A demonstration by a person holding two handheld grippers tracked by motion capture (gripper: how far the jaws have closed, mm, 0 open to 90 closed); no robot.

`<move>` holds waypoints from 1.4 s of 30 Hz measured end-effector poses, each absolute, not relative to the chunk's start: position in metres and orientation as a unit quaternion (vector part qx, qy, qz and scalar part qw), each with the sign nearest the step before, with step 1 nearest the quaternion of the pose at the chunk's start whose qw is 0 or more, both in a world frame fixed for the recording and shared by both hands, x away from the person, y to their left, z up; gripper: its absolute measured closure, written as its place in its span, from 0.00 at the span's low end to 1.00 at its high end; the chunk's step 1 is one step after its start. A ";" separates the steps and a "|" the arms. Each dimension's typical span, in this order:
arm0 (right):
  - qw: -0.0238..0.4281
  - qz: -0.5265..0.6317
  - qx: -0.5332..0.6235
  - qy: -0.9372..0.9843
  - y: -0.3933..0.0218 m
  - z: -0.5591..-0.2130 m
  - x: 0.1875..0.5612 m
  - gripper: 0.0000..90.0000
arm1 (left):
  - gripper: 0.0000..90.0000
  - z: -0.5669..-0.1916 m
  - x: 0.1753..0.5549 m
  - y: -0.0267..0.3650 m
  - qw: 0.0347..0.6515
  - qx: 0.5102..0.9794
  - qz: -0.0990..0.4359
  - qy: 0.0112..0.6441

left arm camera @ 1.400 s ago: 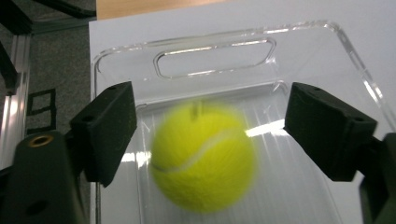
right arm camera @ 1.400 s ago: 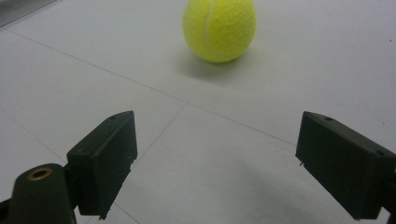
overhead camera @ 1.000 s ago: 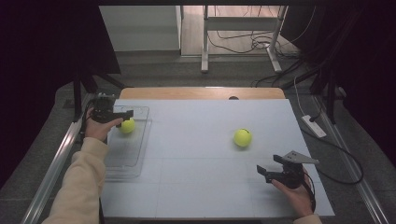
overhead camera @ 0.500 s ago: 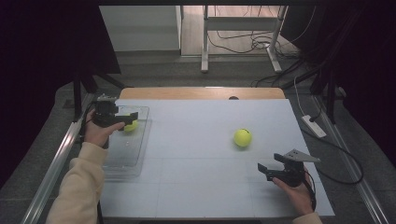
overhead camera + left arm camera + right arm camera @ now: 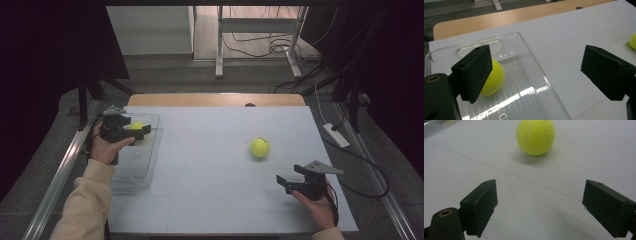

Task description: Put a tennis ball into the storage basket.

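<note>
Tennis ball lying in clear tray, frame left; left gripper wide open, empty. Second ball top centre; right gripper wide open, empty.

cream sleeve, black claws, grey plate

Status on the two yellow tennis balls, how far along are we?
Looks half done, if binning is the goal. One yellow tennis ball lies in the clear plastic tray, and the left gripper above it has its jaws open and empty. The second yellow tennis ball sits on the white tabletop, ahead of the open right gripper.
</note>
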State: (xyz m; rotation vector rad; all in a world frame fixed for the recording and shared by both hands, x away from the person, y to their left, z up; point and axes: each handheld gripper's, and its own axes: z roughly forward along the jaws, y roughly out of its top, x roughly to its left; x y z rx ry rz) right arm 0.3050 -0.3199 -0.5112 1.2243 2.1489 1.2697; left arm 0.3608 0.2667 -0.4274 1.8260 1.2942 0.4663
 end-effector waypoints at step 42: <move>0.179 0.452 0.427 0.762 -0.322 -0.511 0.303 0.14 | 0.13 -0.416 0.341 0.187 0.464 0.765 0.159 0.419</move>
